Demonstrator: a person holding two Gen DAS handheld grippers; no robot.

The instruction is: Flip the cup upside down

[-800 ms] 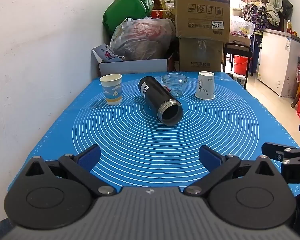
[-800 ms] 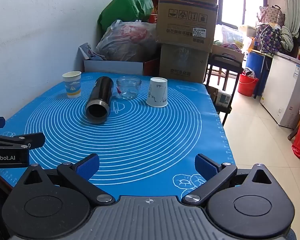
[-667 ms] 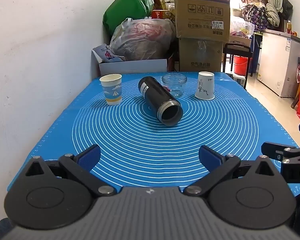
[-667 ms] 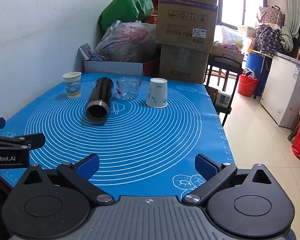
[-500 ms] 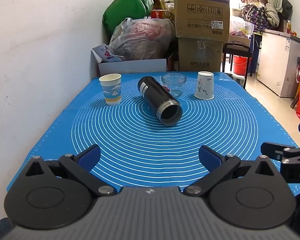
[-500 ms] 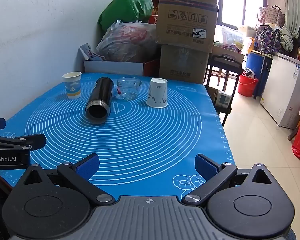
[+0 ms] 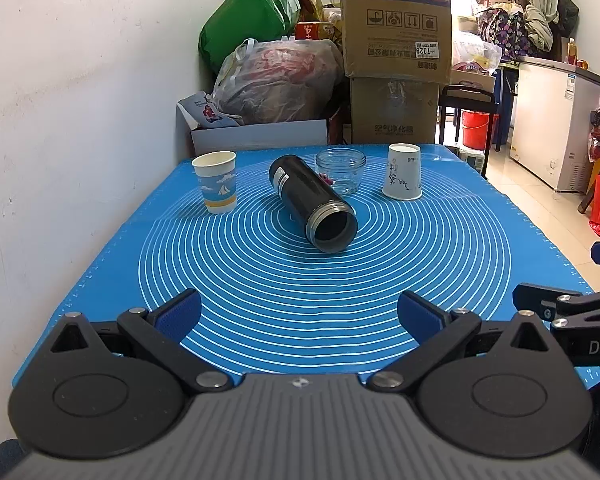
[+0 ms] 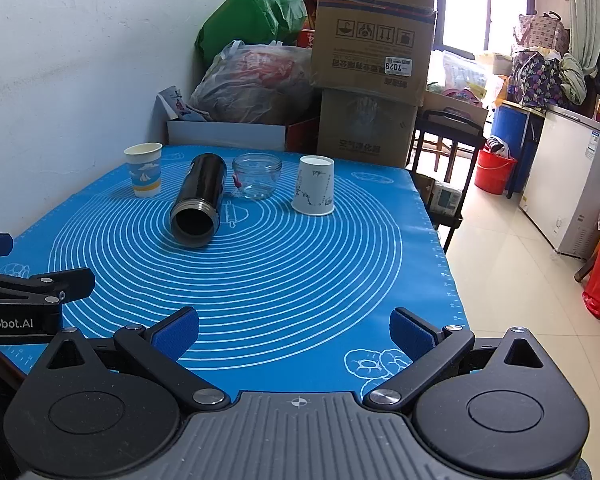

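A: Left wrist view first. What sits where?

B: The left gripper (image 7: 299, 316) hovers over the near edge of the surface (image 7: 100, 264), its blue-padded fingers (image 7: 179, 315) spread wide with nothing between them. Ahead, a blue mat (image 7: 440, 264) with white rings covers the top almost edge to edge.

A: And the cup to be flipped?

B: The sailboat paper cup (image 7: 216, 181) stands upright, mouth up, near the far left corner, close to the left edge and the white wall (image 7: 60, 100). Right of it a black flask (image 7: 312, 202) lies on its side, open mouth toward the camera. A glass jar (image 7: 341, 170) stands just behind the flask, and a white paper cup (image 7: 403, 177) rests mouth down toward the far right corner.

A: Right wrist view?

B: The right gripper (image 8: 294, 330) hangs over the near right corner, its fingers (image 8: 412, 333) released and equally wide apart, holding nothing. From here the sailboat paper cup (image 8: 144, 174) is far left, the black flask (image 8: 201, 200) next, then the glass jar (image 8: 257, 175) and the white paper cup (image 8: 314, 191).

A: Room to move?

B: The whole near half of the blue mat (image 8: 280, 280) lies bare between the grippers and the row of things. The sailboat cup stands apart from the flask. Behind the far edge, cardboard boxes (image 8: 370, 64) and a plastic bag (image 8: 248, 84) crowd close. Past the right edge is tiled floor (image 8: 512, 280).
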